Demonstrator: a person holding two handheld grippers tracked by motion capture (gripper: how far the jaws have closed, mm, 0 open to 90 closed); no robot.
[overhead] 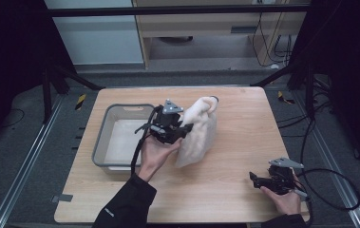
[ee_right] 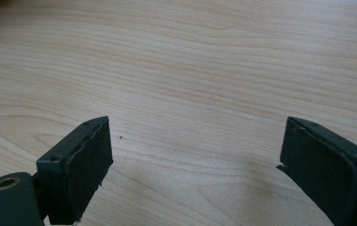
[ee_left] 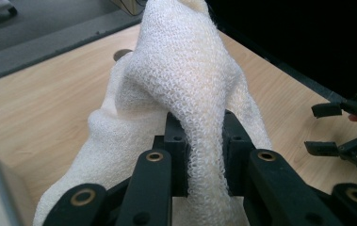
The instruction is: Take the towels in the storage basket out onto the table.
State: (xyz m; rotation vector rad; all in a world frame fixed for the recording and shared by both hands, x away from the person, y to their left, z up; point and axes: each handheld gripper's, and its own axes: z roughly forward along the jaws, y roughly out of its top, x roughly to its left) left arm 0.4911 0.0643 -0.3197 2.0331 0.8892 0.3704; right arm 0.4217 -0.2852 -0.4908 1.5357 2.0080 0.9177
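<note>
Cream-white open-knit cloth (ee_left: 185, 80): coarse, netted weave, matt. Pale wood-grain table top (ee_right: 204, 70): smooth, faint sheen. Grey plastic tub (overhead: 102, 137): translucent, smooth. Black gripper pads (ee_right: 84, 165): matt, rubbery.

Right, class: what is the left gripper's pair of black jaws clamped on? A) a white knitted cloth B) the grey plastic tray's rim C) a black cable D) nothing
A: in the left gripper view, the left gripper pinches a fold of white knitted cloth.
</note>
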